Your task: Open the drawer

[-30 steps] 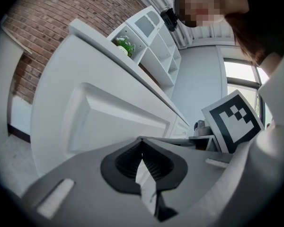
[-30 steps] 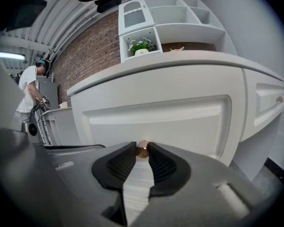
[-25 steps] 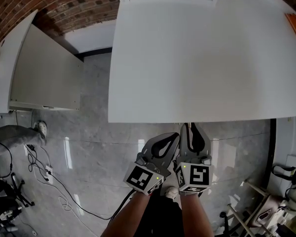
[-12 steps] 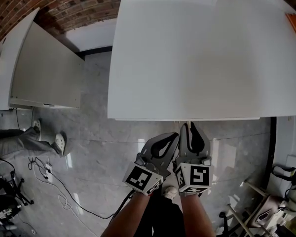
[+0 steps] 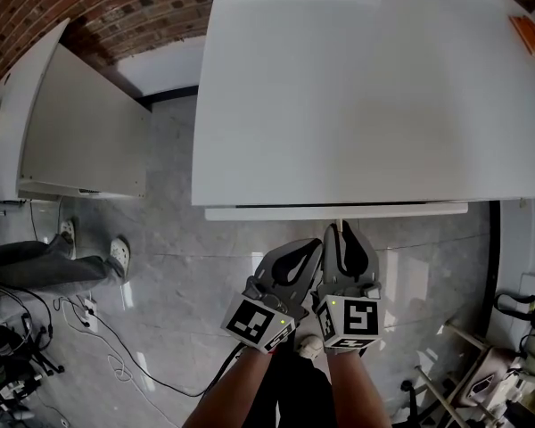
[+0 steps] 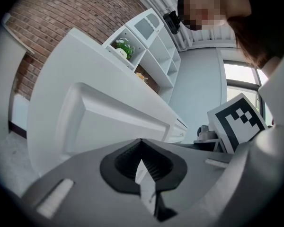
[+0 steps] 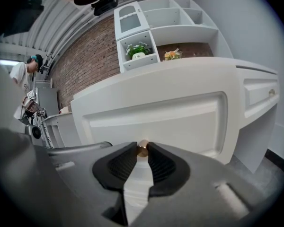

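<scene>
The white drawer (image 5: 339, 211) sticks out a little from under the white countertop (image 5: 357, 105), with a dark gap behind its front panel. In the right gripper view the panelled drawer front (image 7: 156, 117) fills the middle, and its small brass knob (image 7: 142, 148) sits pinched between the dark pads. My right gripper (image 5: 342, 228) is shut on that knob at the drawer's front edge. My left gripper (image 5: 317, 246) hangs just to its left, jaws shut with nothing between them (image 6: 141, 145), off the drawer front (image 6: 109, 122).
A second white cabinet (image 5: 80, 132) stands at the left with a grey floor aisle between. A person's legs (image 5: 53, 266) and cables (image 5: 80, 315) are on the floor at the left. Equipment crowds the lower right corner (image 5: 517, 328). An orange item (image 5: 529, 36) lies on the countertop.
The drawer front has slid out from under the countertop edge, showing a dark gap. Both grippers stay in much the same place. The person's legs at the left have shifted.
</scene>
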Available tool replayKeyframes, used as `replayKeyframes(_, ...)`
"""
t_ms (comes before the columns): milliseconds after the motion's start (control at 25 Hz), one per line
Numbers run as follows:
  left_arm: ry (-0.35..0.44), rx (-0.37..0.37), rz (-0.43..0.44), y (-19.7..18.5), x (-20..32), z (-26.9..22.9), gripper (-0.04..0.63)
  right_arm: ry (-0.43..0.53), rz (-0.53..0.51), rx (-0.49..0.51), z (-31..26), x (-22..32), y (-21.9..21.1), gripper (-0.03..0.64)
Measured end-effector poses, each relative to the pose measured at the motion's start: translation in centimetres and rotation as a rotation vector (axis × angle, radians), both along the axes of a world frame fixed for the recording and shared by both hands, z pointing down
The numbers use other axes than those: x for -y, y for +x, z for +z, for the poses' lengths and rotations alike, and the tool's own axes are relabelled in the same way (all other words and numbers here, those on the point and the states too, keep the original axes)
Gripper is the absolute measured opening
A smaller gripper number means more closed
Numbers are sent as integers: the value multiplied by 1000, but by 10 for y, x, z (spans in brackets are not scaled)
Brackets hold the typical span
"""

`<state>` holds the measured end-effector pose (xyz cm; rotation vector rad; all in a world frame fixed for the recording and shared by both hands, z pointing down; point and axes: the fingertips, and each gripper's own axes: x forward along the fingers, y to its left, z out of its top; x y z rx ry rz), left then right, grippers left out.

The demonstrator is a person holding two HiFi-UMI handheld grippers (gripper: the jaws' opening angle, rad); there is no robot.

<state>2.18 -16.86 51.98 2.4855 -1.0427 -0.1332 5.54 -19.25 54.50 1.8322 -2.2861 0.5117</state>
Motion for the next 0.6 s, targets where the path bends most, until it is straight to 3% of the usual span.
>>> replayKeyframes(600,1,7,1,1,-28,3,-8,-2,-21,-8,3,-31,-1,71)
